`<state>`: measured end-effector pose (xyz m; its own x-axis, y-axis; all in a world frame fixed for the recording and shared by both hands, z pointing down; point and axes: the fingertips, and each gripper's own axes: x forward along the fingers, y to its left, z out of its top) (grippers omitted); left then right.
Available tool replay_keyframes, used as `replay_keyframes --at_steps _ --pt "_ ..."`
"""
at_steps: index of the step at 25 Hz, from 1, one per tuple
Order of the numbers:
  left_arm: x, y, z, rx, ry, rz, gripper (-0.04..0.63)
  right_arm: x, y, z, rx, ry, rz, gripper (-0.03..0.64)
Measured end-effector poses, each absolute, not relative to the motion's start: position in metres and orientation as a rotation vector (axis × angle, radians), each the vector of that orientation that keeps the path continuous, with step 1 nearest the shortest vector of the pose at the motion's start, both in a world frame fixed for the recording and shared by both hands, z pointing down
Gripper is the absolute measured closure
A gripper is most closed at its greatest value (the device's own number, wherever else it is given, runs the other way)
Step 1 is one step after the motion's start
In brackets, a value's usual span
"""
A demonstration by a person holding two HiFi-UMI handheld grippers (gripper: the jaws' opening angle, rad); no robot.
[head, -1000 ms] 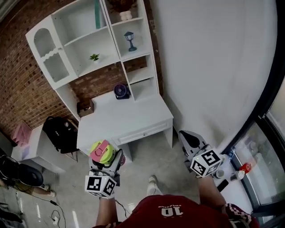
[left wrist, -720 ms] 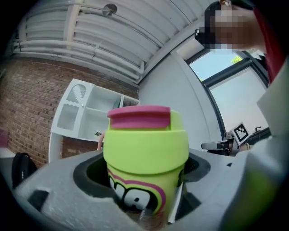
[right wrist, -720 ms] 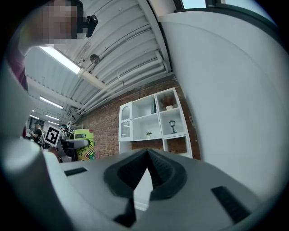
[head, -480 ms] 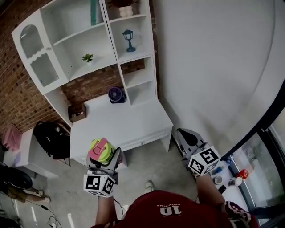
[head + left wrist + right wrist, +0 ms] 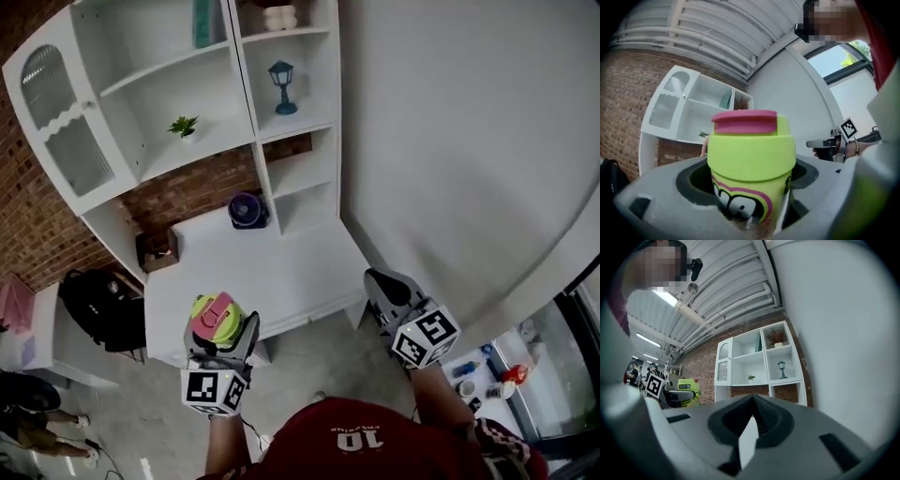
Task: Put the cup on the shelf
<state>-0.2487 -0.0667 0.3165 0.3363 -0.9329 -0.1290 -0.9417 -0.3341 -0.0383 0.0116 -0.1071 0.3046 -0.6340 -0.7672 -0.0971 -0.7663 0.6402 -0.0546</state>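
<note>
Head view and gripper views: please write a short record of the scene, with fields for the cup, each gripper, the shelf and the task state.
cup: green with a pink lid, upright, held between two jaws
left gripper: shut on the cup
right gripper: shut, holds nothing
shelf: white, stands on the desk; holds a plant and a small lamp
task state: cup not yet on the shelf

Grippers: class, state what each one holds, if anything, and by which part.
The left gripper holds the lime-green cup by its lower body; the pink lid end sticks out free. The right gripper is shut and holds nothing.
</note>
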Motion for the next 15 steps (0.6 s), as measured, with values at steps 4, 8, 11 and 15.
replay_keyframes --at_steps 4,8,11,15 --pt "-0.264 -0.096 0.318 -2.522 1.704 0.146 0.173 -0.012 -0.134 0.303 -1.315 2.724 -0.015 0.612" --pt "-0.274 -0.118 0.325 -2.551 1.652 0.137 0.174 -0.034 -0.154 0.303 -1.348 2.67 -0.013 0.612" --pt "-0.282 -0.13 0.335 -2.57 1.646 0.141 0.173 -0.04 -0.164 0.309 -1.386 2.655 -0.014 0.612" --pt "-0.287 -0.136 0.345 -2.602 1.656 0.175 0.173 -0.04 -0.174 0.316 -1.414 2.652 -0.051 0.612"
